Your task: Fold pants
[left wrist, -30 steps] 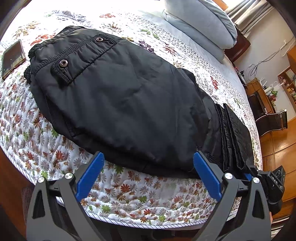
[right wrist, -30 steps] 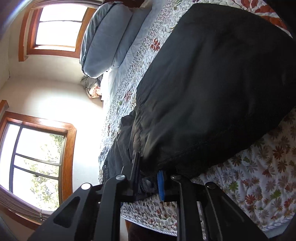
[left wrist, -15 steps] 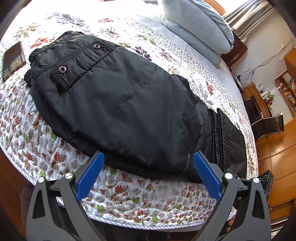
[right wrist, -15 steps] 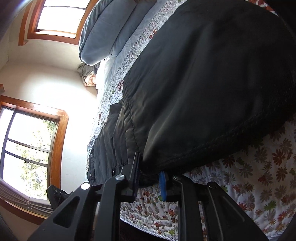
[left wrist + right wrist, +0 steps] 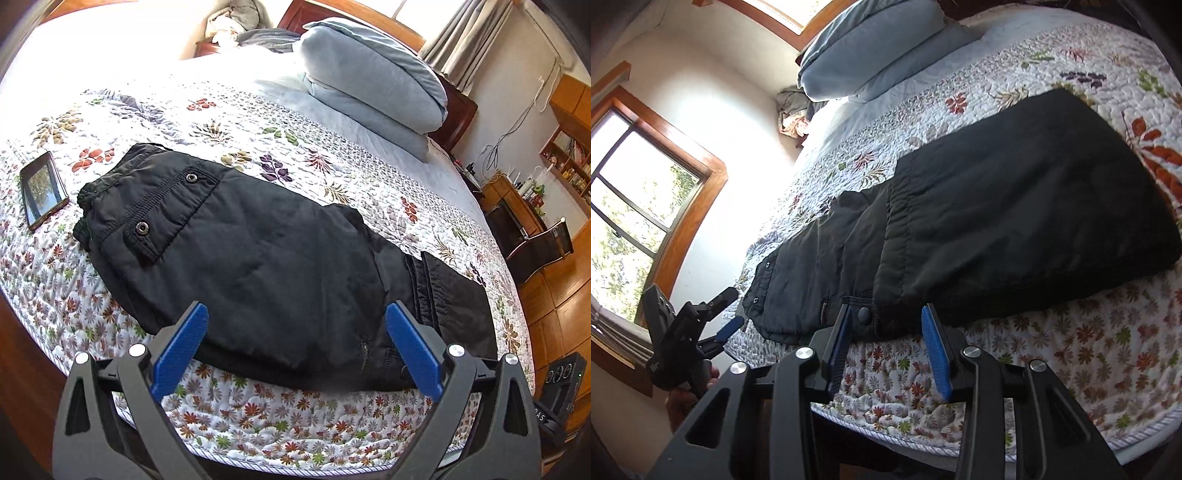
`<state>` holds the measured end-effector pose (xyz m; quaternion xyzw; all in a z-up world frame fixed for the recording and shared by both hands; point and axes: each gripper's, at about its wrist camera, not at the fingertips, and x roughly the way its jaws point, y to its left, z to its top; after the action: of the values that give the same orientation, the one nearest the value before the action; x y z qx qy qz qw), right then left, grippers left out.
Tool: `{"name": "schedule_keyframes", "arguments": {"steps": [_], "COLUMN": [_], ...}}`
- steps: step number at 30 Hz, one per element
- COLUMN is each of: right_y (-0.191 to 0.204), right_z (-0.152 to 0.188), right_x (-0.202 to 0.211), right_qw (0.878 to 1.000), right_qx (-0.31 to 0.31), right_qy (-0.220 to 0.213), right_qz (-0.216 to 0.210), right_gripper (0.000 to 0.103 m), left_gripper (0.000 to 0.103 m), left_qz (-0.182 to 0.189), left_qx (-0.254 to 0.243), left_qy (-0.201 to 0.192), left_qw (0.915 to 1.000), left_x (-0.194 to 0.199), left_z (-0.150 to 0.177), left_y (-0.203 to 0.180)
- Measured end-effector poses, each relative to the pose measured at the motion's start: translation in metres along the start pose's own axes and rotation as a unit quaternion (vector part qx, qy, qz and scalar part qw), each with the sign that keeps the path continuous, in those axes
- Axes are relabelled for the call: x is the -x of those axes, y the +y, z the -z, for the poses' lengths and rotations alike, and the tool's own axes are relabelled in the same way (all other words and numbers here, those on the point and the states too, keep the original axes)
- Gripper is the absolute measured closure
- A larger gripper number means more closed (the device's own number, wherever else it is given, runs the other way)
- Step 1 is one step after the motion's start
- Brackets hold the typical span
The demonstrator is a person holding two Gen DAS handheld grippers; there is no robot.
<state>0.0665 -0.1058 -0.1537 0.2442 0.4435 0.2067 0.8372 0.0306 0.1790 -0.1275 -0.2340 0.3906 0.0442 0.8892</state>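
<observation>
Black padded pants (image 5: 266, 266) lie folded lengthwise across the floral quilt (image 5: 258, 417), waistband with two snaps at the left. My left gripper (image 5: 297, 332) hovers above the pants' near edge, jaws wide open and empty. In the right wrist view the pants (image 5: 1015, 221) stretch from the cuff end to the waistband. The jaws of my right gripper (image 5: 886, 317) are opening just off the near edge, beside a snap on the cuff; the pads (image 5: 934, 350) press on nothing. The left gripper (image 5: 726, 326) also shows there, held in a hand (image 5: 687, 395).
A phone (image 5: 42, 188) lies on the quilt left of the waistband. A folded blue duvet (image 5: 369, 81) sits at the head of the bed. The mattress edge (image 5: 923, 439) runs just below both grippers. Wooden floor and a chair (image 5: 535, 243) lie to the right.
My right gripper, shut on the pants' edge a second ago, has let go, opened, rolled and drawn up and back. The left gripper has risen and backed away. The pants lie flat.
</observation>
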Motion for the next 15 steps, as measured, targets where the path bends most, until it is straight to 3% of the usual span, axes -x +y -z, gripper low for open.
{"name": "schedule_keyframes", "arguments": {"steps": [5, 7, 15], "right_y": [-0.007, -0.012, -0.033], "right_z": [-0.015, -0.019, -0.022], "right_x": [0.015, 0.016, -0.015], "right_qw": [0.999, 0.998, 0.996], "right_qx": [0.011, 0.003, -0.037], "right_qy": [-0.025, -0.031, -0.023], "right_qz": [0.040, 0.051, 0.080], "right_gripper": [0.058, 0.058, 0.058], "left_gripper": [0.004, 0.004, 0.004], "left_qz": [-0.028, -0.058, -0.131], "left_qx": [0.012, 0.012, -0.007], "left_qy": [-0.008, -0.010, -0.043], "left_qw": [0.9995, 0.9982, 0.9904], "left_x": [0.000, -0.001, 0.007], "left_z": [-0.009, -0.010, -0.017], "left_y": [0.020, 0.029, 0.056]}}
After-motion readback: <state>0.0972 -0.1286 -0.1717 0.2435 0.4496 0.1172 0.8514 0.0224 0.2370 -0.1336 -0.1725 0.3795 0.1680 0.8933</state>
